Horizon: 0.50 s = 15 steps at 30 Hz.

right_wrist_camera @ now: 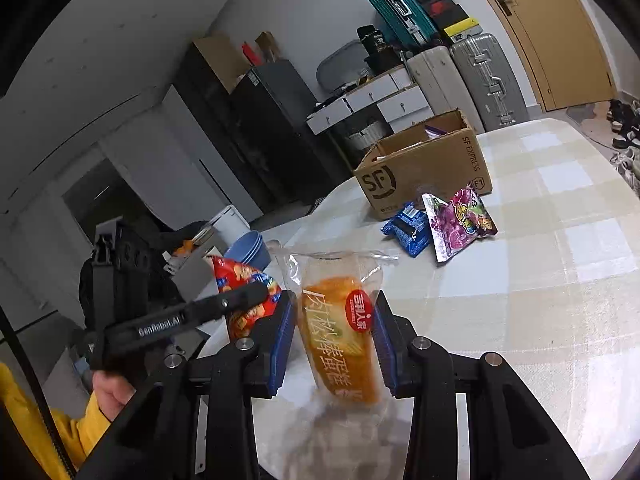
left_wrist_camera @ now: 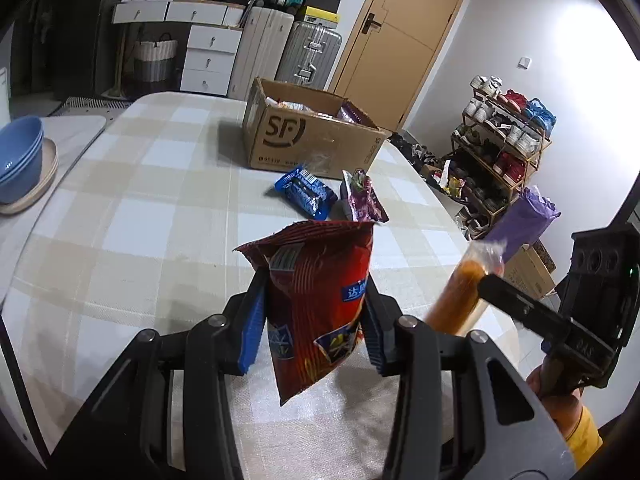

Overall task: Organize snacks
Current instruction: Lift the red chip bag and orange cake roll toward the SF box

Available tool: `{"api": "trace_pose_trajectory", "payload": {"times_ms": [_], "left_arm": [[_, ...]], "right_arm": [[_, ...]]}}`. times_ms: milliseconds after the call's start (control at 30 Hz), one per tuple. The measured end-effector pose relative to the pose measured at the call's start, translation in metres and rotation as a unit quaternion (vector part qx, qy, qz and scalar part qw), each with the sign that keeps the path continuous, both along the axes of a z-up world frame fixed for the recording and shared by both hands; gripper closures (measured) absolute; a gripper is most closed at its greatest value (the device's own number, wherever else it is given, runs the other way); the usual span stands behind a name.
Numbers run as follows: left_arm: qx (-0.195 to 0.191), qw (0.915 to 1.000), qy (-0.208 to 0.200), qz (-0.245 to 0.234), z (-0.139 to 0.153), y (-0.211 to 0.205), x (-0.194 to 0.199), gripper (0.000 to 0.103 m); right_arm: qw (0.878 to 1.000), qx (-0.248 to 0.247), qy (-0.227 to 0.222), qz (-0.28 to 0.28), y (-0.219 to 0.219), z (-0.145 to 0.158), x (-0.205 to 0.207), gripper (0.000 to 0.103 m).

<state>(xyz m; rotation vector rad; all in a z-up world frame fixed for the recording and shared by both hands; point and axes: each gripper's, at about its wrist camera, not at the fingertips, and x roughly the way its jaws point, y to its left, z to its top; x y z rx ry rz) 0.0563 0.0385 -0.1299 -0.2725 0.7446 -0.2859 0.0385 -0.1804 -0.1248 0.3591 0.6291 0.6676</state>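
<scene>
My left gripper (left_wrist_camera: 316, 312) is shut on a red snack bag (left_wrist_camera: 320, 304) and holds it above the checked tablecloth. My right gripper (right_wrist_camera: 334, 340) is shut on an orange cake bar in clear wrap (right_wrist_camera: 340, 344), also held above the table; the bar shows at the right of the left wrist view (left_wrist_camera: 460, 300). The red bag shows at the left of the right wrist view (right_wrist_camera: 244, 292). A blue packet (left_wrist_camera: 306, 192) (right_wrist_camera: 408, 230) and a purple candy bag (left_wrist_camera: 362, 196) (right_wrist_camera: 460, 222) lie in front of an open SF cardboard box (left_wrist_camera: 312, 136) (right_wrist_camera: 424, 168) that holds other snacks.
Blue bowls on a beige plate (left_wrist_camera: 20, 160) stand at the left on a side surface. A shoe rack (left_wrist_camera: 504, 148), a purple bag (left_wrist_camera: 520, 220) and a carton stand beyond the table's right edge. Suitcases, drawers and a door line the far wall.
</scene>
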Motion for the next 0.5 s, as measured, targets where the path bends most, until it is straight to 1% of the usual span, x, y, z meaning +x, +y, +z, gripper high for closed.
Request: {"api": "trace_pose_trajectory", "payload": {"times_ms": [33, 67, 167, 200, 367, 500], "left_arm": [[0.001, 1.0000, -0.002, 0.000, 0.001, 0.000, 0.000, 0.064], [0.005, 1.0000, -0.001, -0.003, 0.002, -0.002, 0.000, 0.064], [0.004, 1.0000, 0.006, -0.004, 0.000, -0.003, 0.004, 0.064], [0.004, 0.9999, 0.009, -0.005, -0.001, -0.003, 0.004, 0.064], [0.009, 0.9998, 0.016, -0.003, -0.004, -0.003, 0.008, 0.064], [0.007, 0.9997, 0.022, -0.003, -0.007, -0.002, 0.011, 0.064]], "right_arm": [[1.000, -0.012, 0.006, -0.003, 0.002, -0.004, 0.004, 0.065], [1.000, -0.012, 0.022, -0.002, 0.003, -0.011, 0.011, 0.066], [0.999, 0.017, 0.043, 0.002, 0.000, -0.023, 0.019, 0.067], [0.999, 0.018, 0.046, 0.001, 0.000, -0.025, 0.020, 0.068], [0.998, 0.027, 0.049, 0.002, -0.004, -0.026, 0.029, 0.070], [0.998, 0.041, 0.043, 0.000, -0.010, -0.019, 0.030, 0.070]]}}
